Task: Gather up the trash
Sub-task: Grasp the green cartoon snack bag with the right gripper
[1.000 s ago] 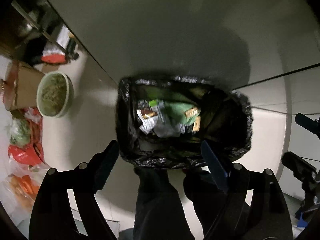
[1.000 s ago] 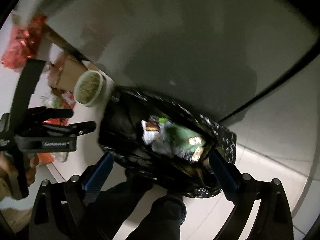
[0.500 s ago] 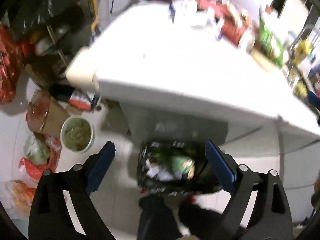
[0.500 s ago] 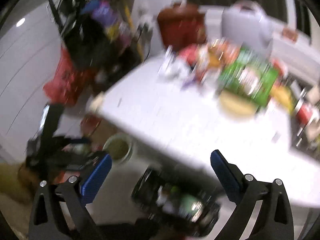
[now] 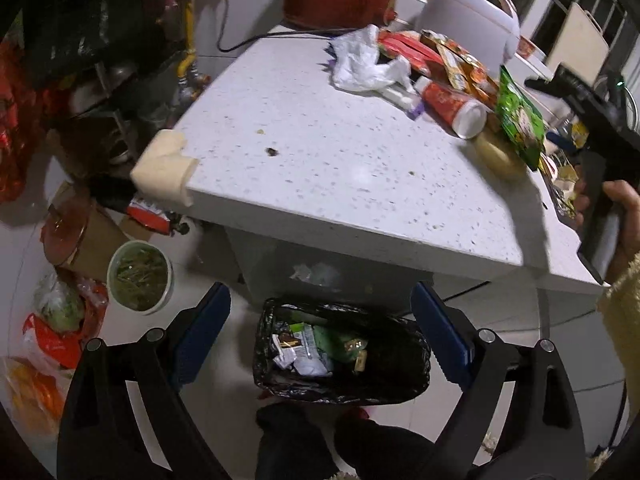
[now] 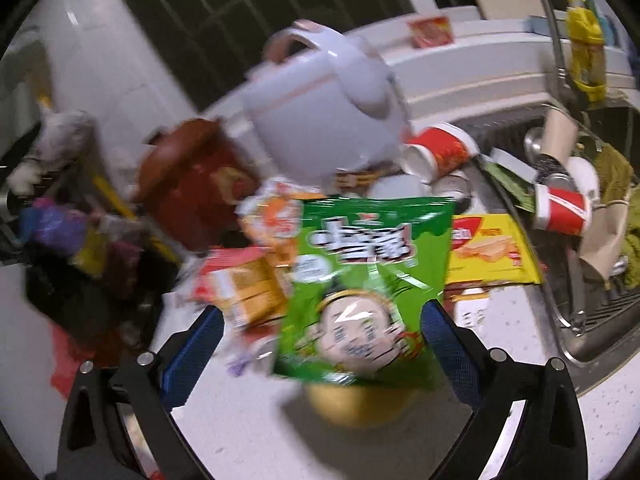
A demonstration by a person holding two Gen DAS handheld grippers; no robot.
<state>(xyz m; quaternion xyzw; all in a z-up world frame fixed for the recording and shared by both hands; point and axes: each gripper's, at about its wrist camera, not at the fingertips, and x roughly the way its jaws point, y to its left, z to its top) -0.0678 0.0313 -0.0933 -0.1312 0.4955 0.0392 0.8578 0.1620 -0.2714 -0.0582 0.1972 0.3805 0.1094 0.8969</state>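
A bin lined with a black bag (image 5: 404, 356) stands on the floor under the counter edge and holds several wrappers (image 5: 308, 354). My left gripper (image 5: 322, 342) is open and empty, high above the bin. My right gripper (image 6: 320, 340) is open and empty over the counter, facing a green snack bag (image 6: 360, 280) that leans on a yellow bowl (image 6: 356, 404). The green bag also shows in the left wrist view (image 5: 518, 120). More trash lies on the white counter (image 5: 320, 160): a crumpled white plastic bag (image 5: 364, 64), red and orange packets (image 5: 452, 60), a red paper cup (image 5: 452, 108).
A white rice cooker (image 6: 324, 116) and a red pot (image 6: 192, 184) stand behind the trash. A yellow biscuit pack (image 6: 488, 252) and red cups (image 6: 560, 208) lie by the sink (image 6: 580, 312). On the floor sit a bowl of greens (image 5: 138, 276) and bags (image 5: 48, 320).
Both grippers rose from close above the bin to counter height. The right gripper swung up and now faces the green snack bag; the left still looks down on the bin.
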